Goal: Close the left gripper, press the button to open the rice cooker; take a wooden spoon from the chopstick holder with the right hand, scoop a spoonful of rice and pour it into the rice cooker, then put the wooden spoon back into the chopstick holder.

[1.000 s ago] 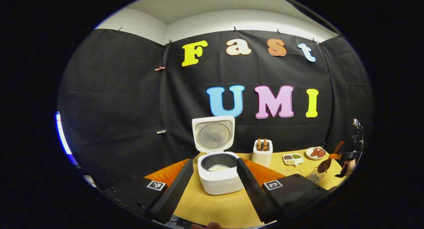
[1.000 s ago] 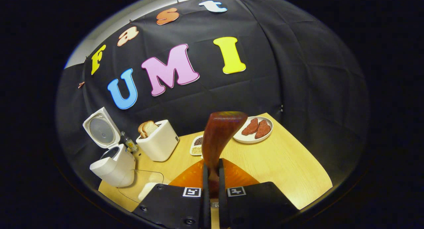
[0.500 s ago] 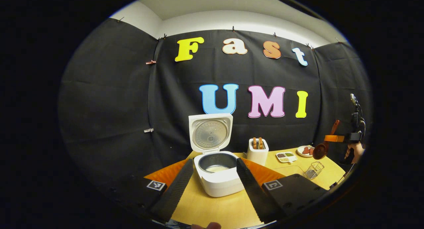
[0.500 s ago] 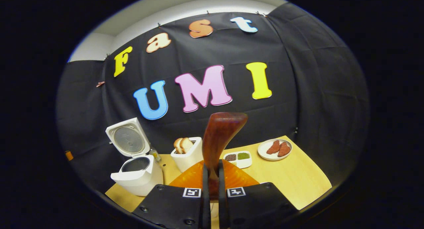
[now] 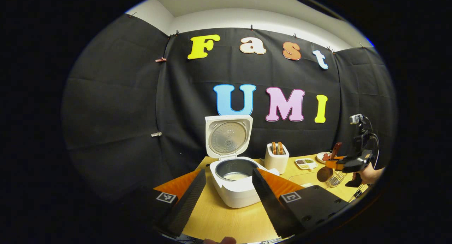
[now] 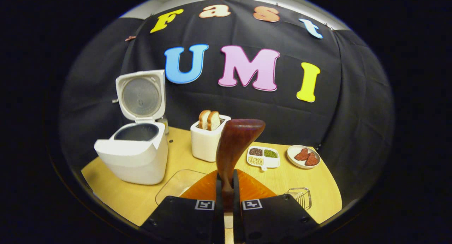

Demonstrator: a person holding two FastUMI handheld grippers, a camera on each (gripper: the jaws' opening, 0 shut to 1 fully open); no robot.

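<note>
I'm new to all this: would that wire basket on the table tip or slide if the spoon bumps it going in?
Probably, somewhat. The wire basket looks like thin open wire, so likely light and easy to shove across the smooth table. It seems low and wide, so sliding looks likelier than toppling. The wooden spoon looks stiff and won't cushion a bump.

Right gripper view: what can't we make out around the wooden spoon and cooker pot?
- Wooden spoon: only the bowl's back shows in the right gripper view; any load is hidden.
- Rice cooker pot: its rim hides the contents there.
- Wire chopstick holder: too small in the left gripper view to tell contents.
- Right gripper: far off; finger contact unreadable.
</note>
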